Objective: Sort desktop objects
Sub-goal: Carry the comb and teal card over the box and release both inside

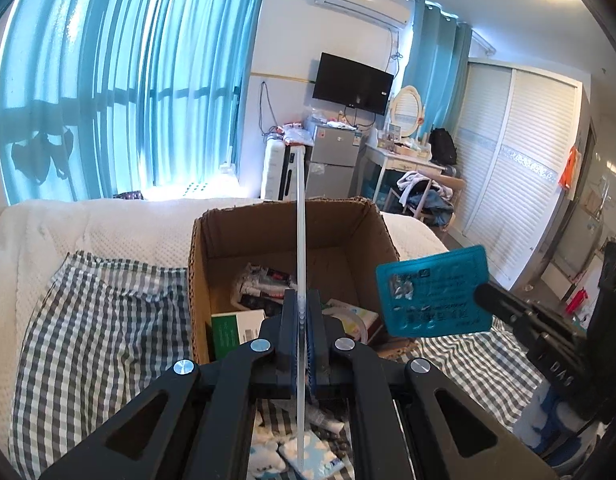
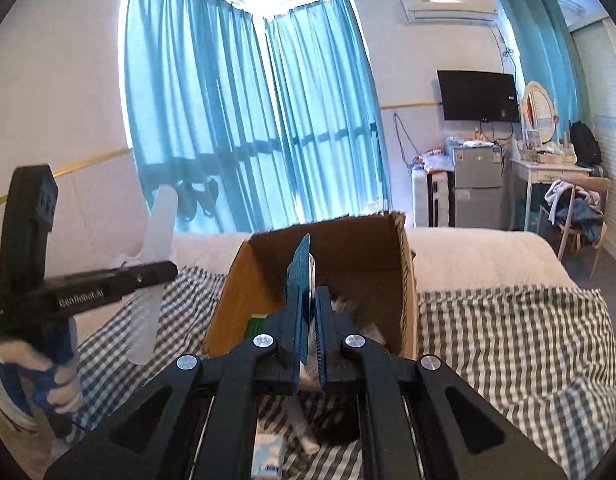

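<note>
My left gripper (image 1: 302,300) is shut on a translucent white comb (image 1: 301,220), seen edge-on as a thin upright strip in front of the open cardboard box (image 1: 267,228). In the right wrist view the left gripper (image 2: 163,274) holds the comb (image 2: 157,232) up at the far left, beside the box. My right gripper (image 2: 311,292) is shut on a teal blister card (image 2: 301,264), edge-on above the near rim of the box (image 2: 360,244). The left wrist view shows the card (image 1: 434,292) flat-on, with the right gripper (image 1: 484,294) just right of the box.
The box stands on a checked cloth (image 1: 107,320) over a white bedspread (image 1: 107,228) and holds packets and a green-and-white carton (image 1: 235,330). A cloud-print tissue pack (image 1: 312,456) and a tube lie on the cloth below the grippers. A gloved hand (image 2: 47,380) holds the left gripper's handle.
</note>
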`<control>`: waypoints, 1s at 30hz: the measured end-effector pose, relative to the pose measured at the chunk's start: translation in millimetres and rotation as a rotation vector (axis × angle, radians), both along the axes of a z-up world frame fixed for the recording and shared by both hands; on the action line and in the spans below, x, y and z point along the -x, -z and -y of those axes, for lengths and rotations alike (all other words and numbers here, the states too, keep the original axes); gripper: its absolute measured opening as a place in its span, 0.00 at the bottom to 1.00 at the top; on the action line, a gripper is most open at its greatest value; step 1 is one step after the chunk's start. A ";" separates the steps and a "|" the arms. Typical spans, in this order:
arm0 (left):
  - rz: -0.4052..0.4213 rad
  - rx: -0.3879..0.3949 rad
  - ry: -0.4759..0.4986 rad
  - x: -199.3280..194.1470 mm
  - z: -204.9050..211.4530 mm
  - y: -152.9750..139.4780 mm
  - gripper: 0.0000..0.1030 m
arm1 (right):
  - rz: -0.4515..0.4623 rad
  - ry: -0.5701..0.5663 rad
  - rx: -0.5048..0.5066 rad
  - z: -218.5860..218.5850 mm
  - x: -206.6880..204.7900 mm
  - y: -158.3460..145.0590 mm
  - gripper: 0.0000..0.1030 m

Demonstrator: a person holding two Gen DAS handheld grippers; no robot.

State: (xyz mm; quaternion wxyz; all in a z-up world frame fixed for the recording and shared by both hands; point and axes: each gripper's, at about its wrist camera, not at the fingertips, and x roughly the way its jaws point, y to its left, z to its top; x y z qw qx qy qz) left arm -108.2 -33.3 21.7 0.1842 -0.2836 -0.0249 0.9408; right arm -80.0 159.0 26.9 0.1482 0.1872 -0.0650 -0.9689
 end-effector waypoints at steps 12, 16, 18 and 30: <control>0.031 -0.006 -0.023 60.1 -8.9 21.8 0.03 | 0.019 0.013 0.010 1.3 58.7 8.0 0.05; 0.059 -0.013 -0.027 84.6 -12.3 39.4 0.03 | 0.022 0.028 0.013 5.8 82.1 17.4 0.05; 0.070 -0.011 -0.026 95.7 -14.1 48.4 0.03 | 0.023 0.035 0.004 10.1 94.2 23.1 0.05; 0.160 -0.003 -0.011 138.6 -23.9 92.0 0.06 | 0.122 0.076 -0.005 7.7 147.1 59.5 0.06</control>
